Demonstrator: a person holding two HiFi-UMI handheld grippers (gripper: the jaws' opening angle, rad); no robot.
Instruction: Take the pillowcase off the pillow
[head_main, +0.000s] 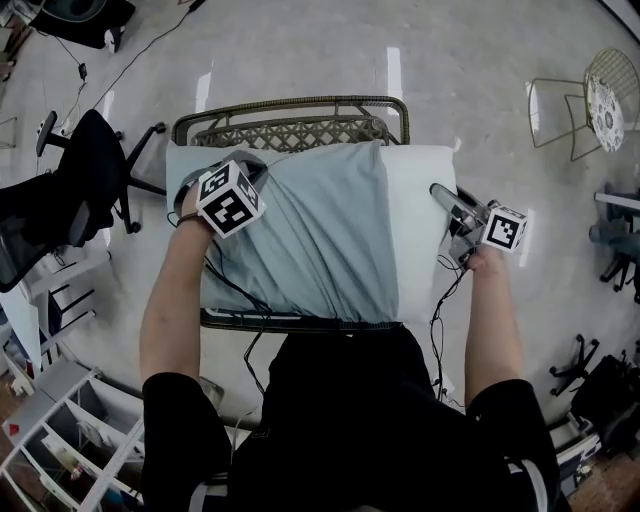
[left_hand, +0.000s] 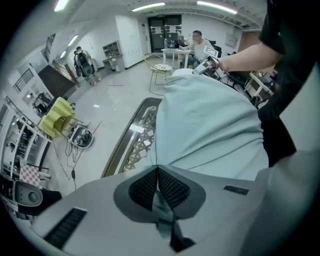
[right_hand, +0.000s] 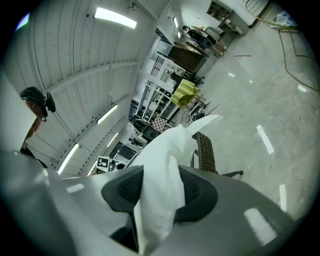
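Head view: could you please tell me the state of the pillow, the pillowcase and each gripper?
pillow, white end by the right gripper bare
pillowcase, partly off, covering the rest of the pillow
left gripper, shut on the pillowcase
right gripper, shut on the pillow's bare end

The left gripper (left_hand: 157, 172) has its jaws pressed together on a fold of the pale blue pillowcase (left_hand: 210, 125), which stretches away; a woven bench (left_hand: 141, 141) lies along its left.
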